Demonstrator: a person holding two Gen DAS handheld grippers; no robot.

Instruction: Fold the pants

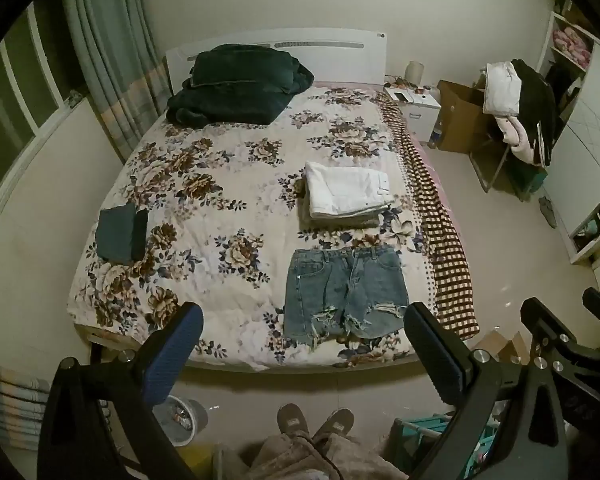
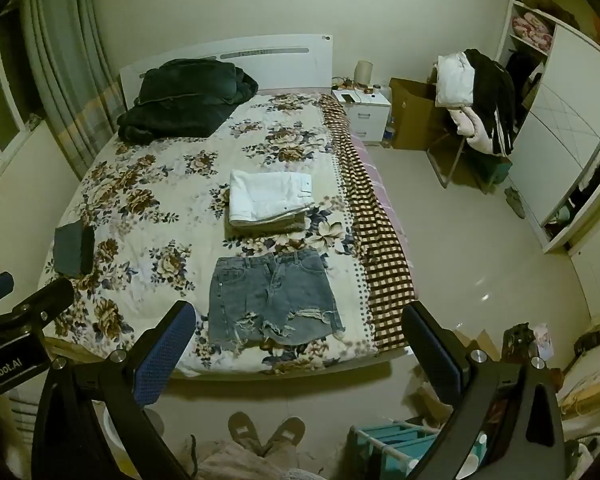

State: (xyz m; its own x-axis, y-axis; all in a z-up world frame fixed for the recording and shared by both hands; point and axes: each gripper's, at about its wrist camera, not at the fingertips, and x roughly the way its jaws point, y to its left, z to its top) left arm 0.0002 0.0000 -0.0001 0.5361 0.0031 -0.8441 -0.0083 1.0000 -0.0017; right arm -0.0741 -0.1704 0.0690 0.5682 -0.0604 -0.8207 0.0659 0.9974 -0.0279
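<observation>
Denim shorts (image 1: 346,292) flat on bed (image 1: 204,200), fully visible; left gripper (image 1: 304,344), right gripper (image 2: 300,344) fingers apart, bases cropped.

A dark green blanket (image 1: 236,84) lies heaped at the headboard of a floral-covered bed (image 1: 220,184); a white nightstand (image 1: 414,110) and clothes-draped chair (image 1: 512,120) stand alongside.

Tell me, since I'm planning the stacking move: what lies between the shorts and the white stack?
Only bare floral bedspread lies between the shorts and the white stack; both views show it.
</observation>
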